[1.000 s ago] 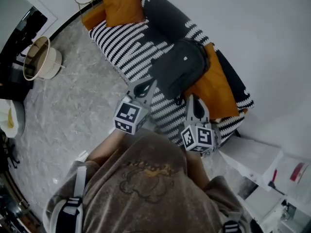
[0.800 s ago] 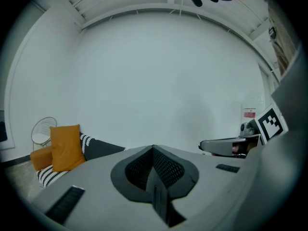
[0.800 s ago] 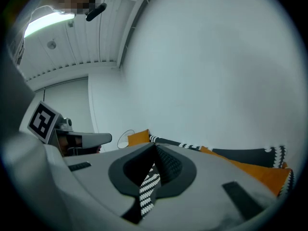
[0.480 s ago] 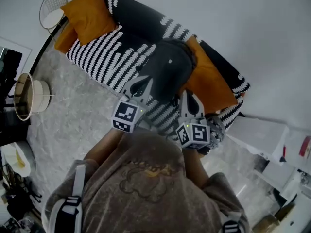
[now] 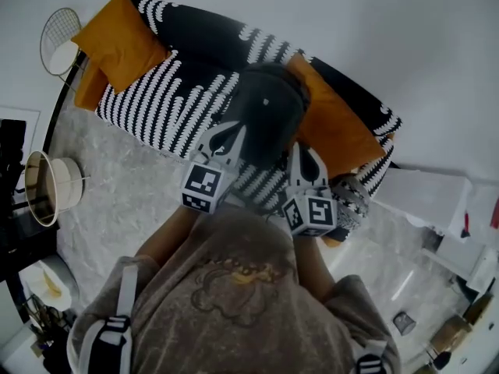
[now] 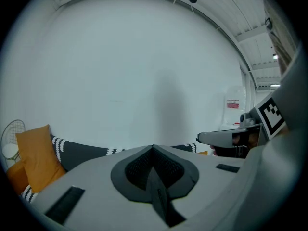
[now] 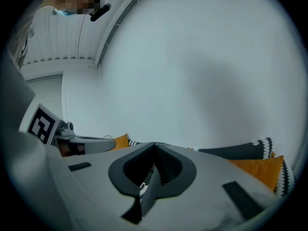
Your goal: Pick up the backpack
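A dark grey backpack (image 5: 265, 115) lies on the black-and-white striped sofa (image 5: 171, 100), leaning against an orange cushion (image 5: 331, 131). My left gripper (image 5: 228, 134) is shut and empty, its tips over the backpack's lower left edge. Beside it my right gripper (image 5: 303, 159) is also shut, just off the backpack's lower right side near that cushion. In the left gripper view the closed jaws (image 6: 154, 150) point at the white wall above the sofa back, with the right gripper (image 6: 231, 137) showing at the side. The right gripper view shows its closed jaws (image 7: 155, 148) and the sofa back (image 7: 240, 150).
A second orange cushion (image 5: 121, 41) rests at the sofa's left end next to a round wire side table (image 5: 58, 41). A beige basket (image 5: 47, 189) stands on the marble floor at left. White furniture (image 5: 429, 201) sits right of the sofa. A patterned cushion (image 5: 351, 201) lies at the sofa's near right corner.
Both grippers, still shut, have come closer to the backpack. The view has swung, so the sofa sits more centred and the basket has slid down the left side.
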